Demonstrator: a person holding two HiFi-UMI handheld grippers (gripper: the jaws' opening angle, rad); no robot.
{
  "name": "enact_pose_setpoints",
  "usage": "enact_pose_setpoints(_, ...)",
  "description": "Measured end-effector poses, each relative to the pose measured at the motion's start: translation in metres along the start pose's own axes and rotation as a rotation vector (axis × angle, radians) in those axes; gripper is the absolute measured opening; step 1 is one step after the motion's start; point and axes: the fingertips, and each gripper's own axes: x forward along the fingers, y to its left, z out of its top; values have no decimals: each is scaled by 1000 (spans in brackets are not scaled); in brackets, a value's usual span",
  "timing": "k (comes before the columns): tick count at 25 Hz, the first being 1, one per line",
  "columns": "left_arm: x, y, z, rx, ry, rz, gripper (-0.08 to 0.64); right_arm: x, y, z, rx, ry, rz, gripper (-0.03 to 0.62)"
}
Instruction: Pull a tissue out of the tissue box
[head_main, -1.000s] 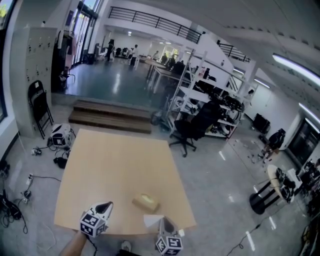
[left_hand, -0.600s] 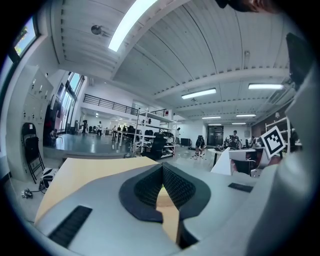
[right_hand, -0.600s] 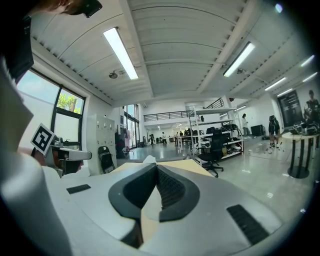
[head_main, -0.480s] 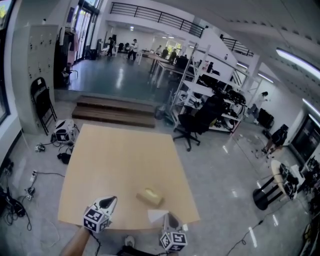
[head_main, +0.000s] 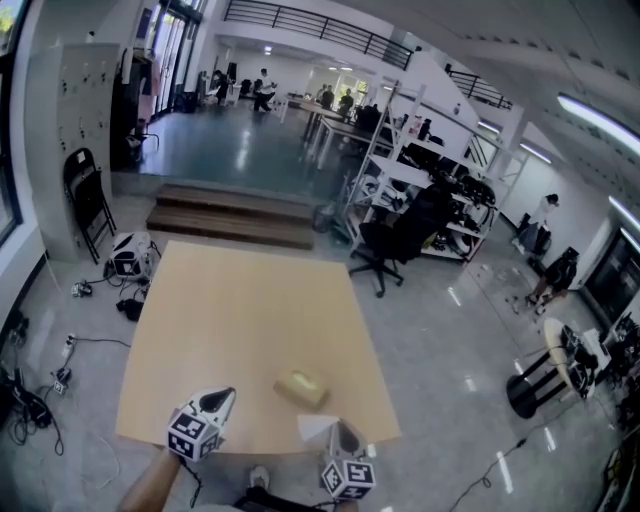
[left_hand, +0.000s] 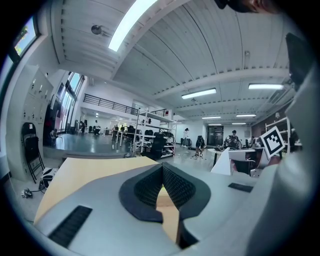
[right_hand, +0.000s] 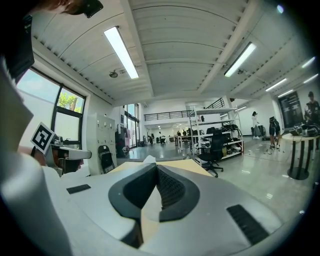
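A tan tissue box (head_main: 302, 388) lies on the wooden table (head_main: 240, 310) near its front edge. Just in front of the box, my right gripper (head_main: 340, 430) is shut on a white tissue (head_main: 315, 426), which hangs free of the box. In the right gripper view the tissue's tip (right_hand: 148, 160) pokes out past the closed jaws of the right gripper (right_hand: 155, 167). My left gripper (head_main: 221, 397) hovers to the left of the box with nothing in it. Its pads meet at the tips in the left gripper view (left_hand: 162, 167), where the tissue (left_hand: 222, 162) shows to the right.
The table stands on a glossy grey floor. A black office chair (head_main: 395, 240) and metal shelving (head_main: 430, 170) stand beyond its far right corner. Wooden steps (head_main: 230, 222) lie behind the table, a folding chair (head_main: 85, 195) is at the left, and cables (head_main: 40, 390) trail on the floor.
Both grippers, the tissue and the box keep their places. Only the head view has shifted a little.
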Motion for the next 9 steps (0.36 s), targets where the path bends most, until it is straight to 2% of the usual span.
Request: enact_pose_setpoints(9, -2, -6, -3, 2, 3, -6, 8, -5, -1, -1, -1, -3, 3, 5)
